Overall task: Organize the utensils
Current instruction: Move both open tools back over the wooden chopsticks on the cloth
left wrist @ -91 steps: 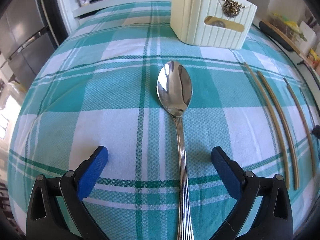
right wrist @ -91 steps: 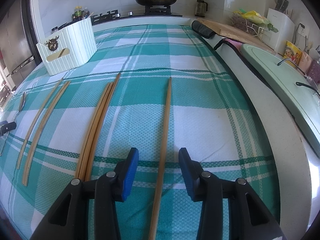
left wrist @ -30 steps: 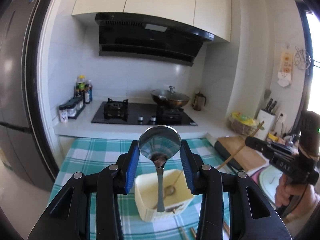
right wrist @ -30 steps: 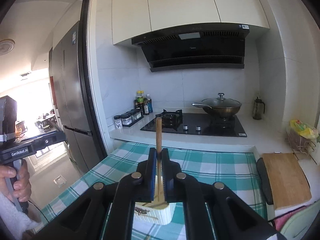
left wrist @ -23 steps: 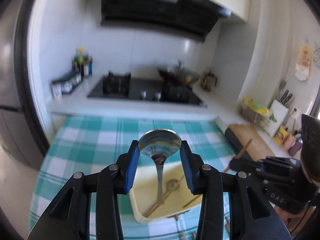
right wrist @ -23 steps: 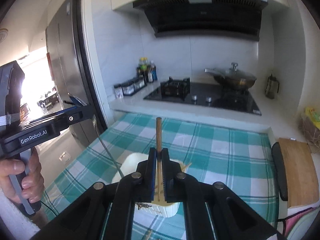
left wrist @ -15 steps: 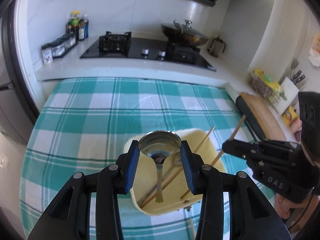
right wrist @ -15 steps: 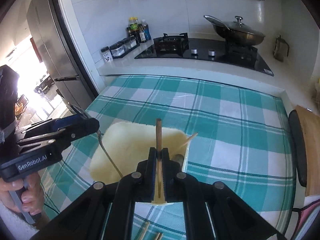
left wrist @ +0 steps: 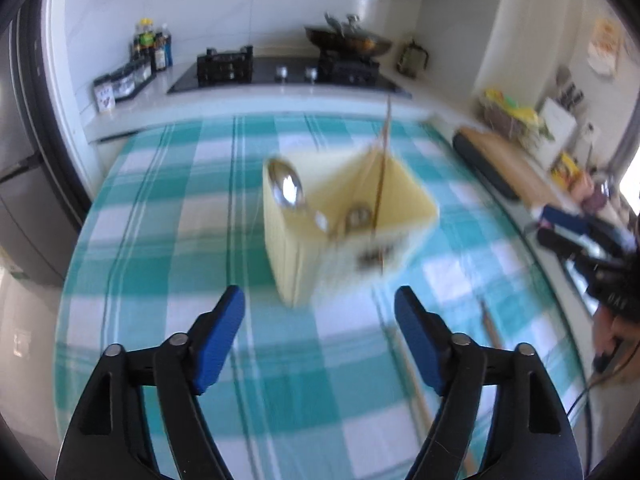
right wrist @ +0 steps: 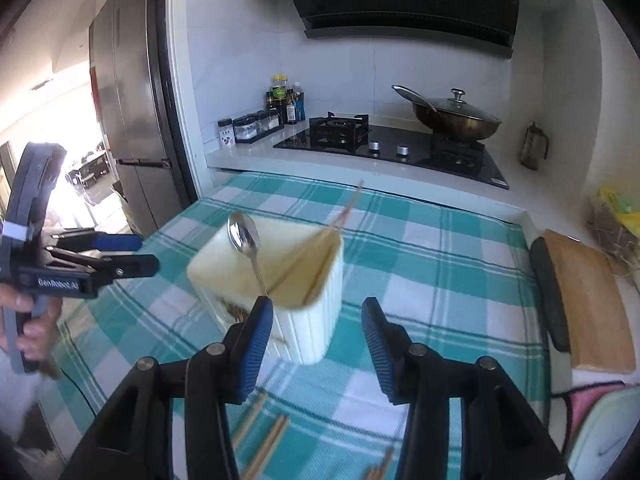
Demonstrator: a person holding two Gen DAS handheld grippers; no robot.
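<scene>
A cream ribbed utensil holder (left wrist: 296,264) (right wrist: 316,320) stands on the teal checked cloth. The steel spoon (left wrist: 286,190) (right wrist: 243,236) leans bowl-up in its left side. A wooden chopstick (left wrist: 382,184) (right wrist: 345,211) sticks out of its right side, next to other sticks. My left gripper (left wrist: 320,336) (right wrist: 144,255) hovers short of the holder, its jaws opening with nothing between them. My right gripper (right wrist: 318,350) (left wrist: 546,224) hangs just before the holder's near wall, jaws also opening and empty. More chopsticks (right wrist: 272,440) (left wrist: 412,376) lie on the cloth in front.
Behind the table runs a counter with a black gas hob (right wrist: 400,148), a lidded wok (right wrist: 456,116) and seasoning bottles (right wrist: 284,104). A wooden cutting board (right wrist: 588,292) lies at the right. A steel fridge (right wrist: 124,120) stands at the left. A hand (right wrist: 24,320) holds the left gripper.
Both grippers came down over the holder and opened. The spoon left the left jaws and the chopstick left the right jaws; both now stand in the holder.
</scene>
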